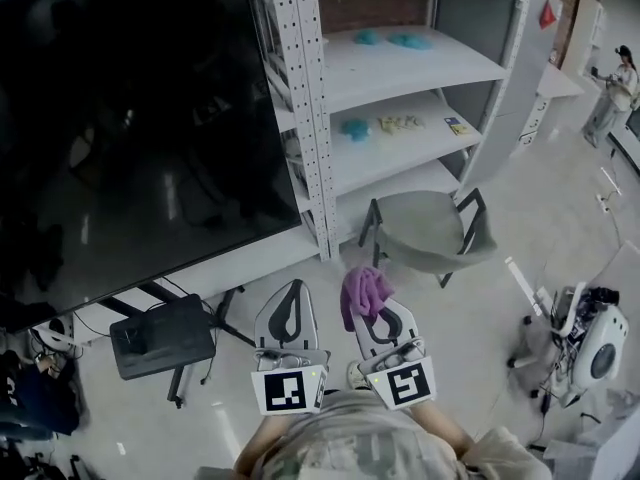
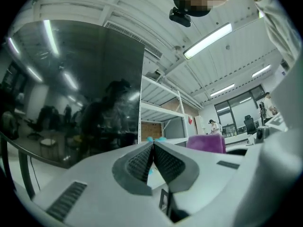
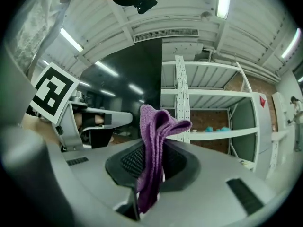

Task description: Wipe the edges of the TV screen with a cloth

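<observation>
Now: right gripper (image 1: 377,313), lower centre, clamps the purple cloth (image 1: 362,290); left gripper (image 1: 289,293) is closed and empty, nearer the TV (image 1: 130,118), whose lower-right corner lies up-left of the cloth.

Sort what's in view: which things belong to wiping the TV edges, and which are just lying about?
Job: TV screen, purple cloth, right gripper shut on the cloth, left gripper shut and empty.
Lying about: shelf rack, teal items on it, grey chair, black box.
</observation>
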